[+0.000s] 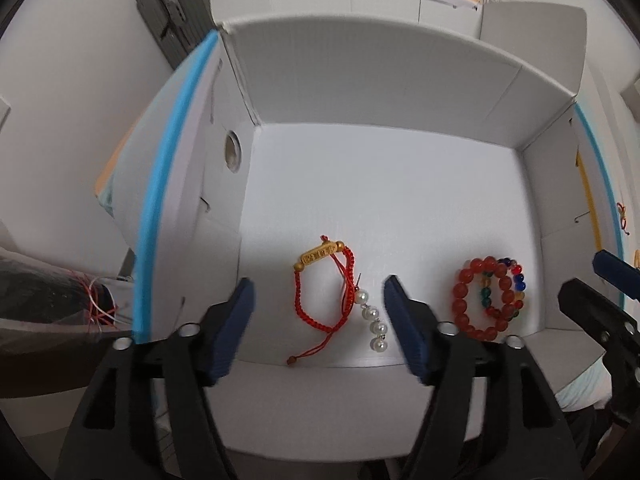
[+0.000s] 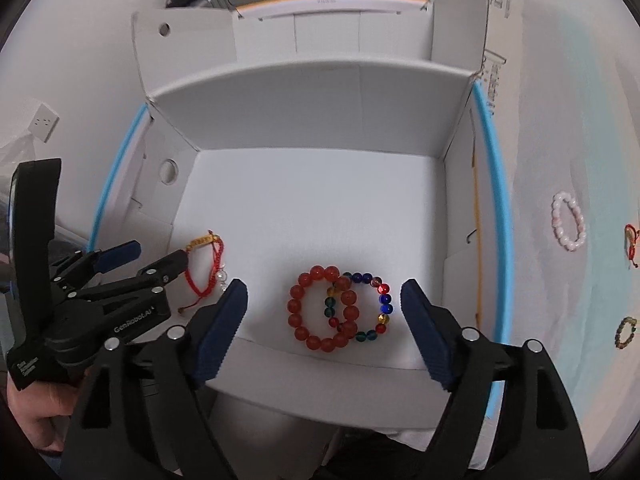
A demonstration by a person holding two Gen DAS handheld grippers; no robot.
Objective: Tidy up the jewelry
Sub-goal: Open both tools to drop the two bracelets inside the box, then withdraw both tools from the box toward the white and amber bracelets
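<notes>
Inside, the white box (image 1: 360, 80) holds a red cord bracelet (image 1: 320, 296) and beaded bracelets (image 2: 340, 312); both tools gape, empty.

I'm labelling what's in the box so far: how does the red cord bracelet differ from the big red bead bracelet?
The red cord bracelet is a thin braided string with a gold bar charm; the red bead bracelet is a ring of large round beads. The cord bracelet lies by a pearl strand; the bead bracelet overlaps a multicoloured bead bracelet. The cord one trails a loose knotted tail; the bead one is a closed circle. Both lie flat in the white box.
</notes>
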